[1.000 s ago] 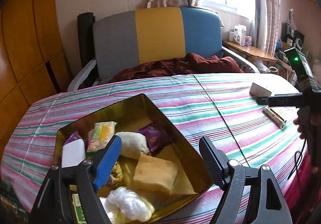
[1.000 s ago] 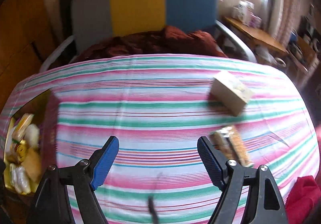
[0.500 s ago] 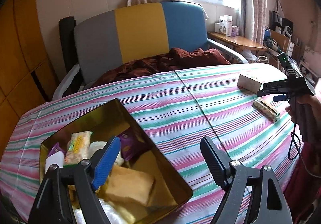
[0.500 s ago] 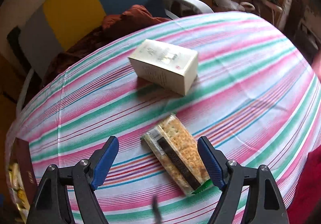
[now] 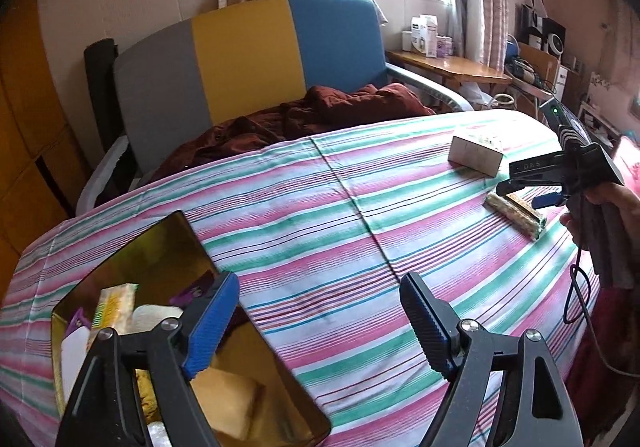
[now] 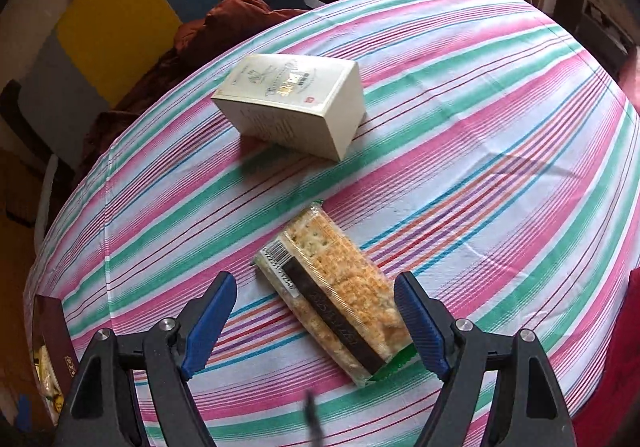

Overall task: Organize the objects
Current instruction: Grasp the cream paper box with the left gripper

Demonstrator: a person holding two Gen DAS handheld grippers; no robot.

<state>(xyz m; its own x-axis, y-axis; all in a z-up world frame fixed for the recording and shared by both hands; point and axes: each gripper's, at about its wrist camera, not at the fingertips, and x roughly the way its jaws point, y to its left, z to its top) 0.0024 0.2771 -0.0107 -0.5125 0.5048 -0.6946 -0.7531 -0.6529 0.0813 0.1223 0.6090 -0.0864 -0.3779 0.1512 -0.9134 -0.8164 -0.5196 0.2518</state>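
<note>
A gold tin (image 5: 168,247) with several wrapped snacks sits on the striped table at lower left in the left wrist view; its edge shows in the right wrist view (image 6: 52,343). My left gripper (image 5: 320,323) is open and empty over the tin's right edge. A cracker packet (image 6: 340,295) lies between the open fingers of my right gripper (image 6: 312,319), which hovers just above it. A cream box (image 6: 292,103) lies beyond the packet. In the left wrist view the packet (image 5: 516,215), box (image 5: 476,157) and right gripper (image 5: 528,191) are at far right.
The striped tablecloth (image 5: 340,231) covers a round table. A grey, yellow and blue chair (image 5: 248,59) with a dark red cloth (image 5: 312,115) stands behind it. A wooden side table (image 5: 448,65) with cartons is at the back right.
My right gripper has moved closer and lower over the cracker packet, which now lies between its fingers. My left gripper has drifted right and back, away from the tin's middle.
</note>
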